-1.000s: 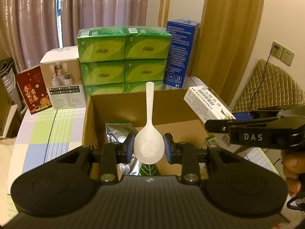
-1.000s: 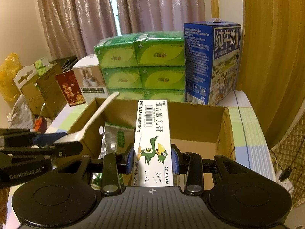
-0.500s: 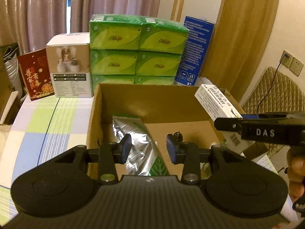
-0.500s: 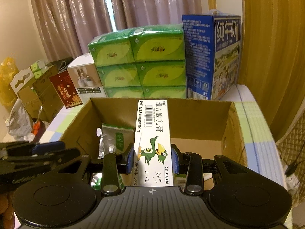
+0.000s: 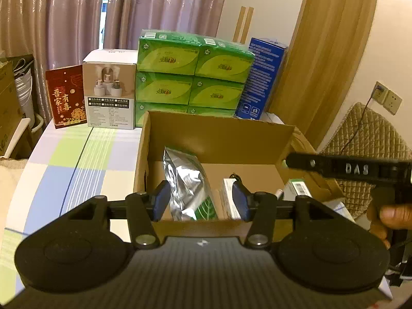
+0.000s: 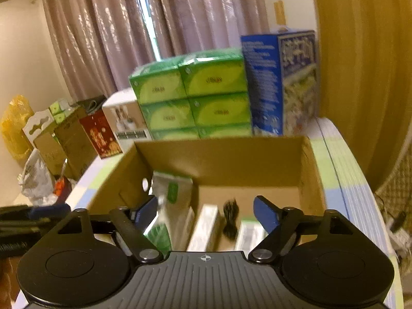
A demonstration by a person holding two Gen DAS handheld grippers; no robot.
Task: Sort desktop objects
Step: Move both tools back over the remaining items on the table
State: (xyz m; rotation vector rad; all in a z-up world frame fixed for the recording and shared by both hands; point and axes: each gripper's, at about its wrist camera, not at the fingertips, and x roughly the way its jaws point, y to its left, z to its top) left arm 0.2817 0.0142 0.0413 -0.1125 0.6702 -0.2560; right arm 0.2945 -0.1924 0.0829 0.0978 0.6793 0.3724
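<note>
The left tool (image 5: 200,202) hangs over the near edge of an open brown cardboard box (image 5: 219,134), its blue-padded jaws opening with nothing gripped; a crinkled silver foil pouch with a green leaf print (image 5: 188,182) lies in the box below the gap. The right tool (image 6: 206,212) is also opening, its jaws spread wide and empty above the same box (image 6: 221,154). Seen from the right wrist, the box floor holds the foil pouch (image 6: 170,200) leaning at the left wall, a long white carton (image 6: 206,228), a small dark object that may be a clip (image 6: 230,215), though blur hides its shape, and another pale carton (image 6: 248,234). From the left wrist, a white carton (image 5: 228,195) lies just right of the pouch and a small green-and-white carton (image 5: 297,189) rests by the right wall. The right tool's black arm (image 5: 347,168) reaches in over the box's right rim, a hand (image 5: 391,215) gripping its handle. The box stands on a table covered in a pastel checked cloth (image 5: 77,159). Behind it are stacked green tissue packs (image 5: 193,77), a tall blue milk carton (image 5: 262,77), a white humidifier box (image 5: 110,90) and a red gift box (image 5: 65,95), with mauve curtains (image 5: 64,13) beyond.
</note>
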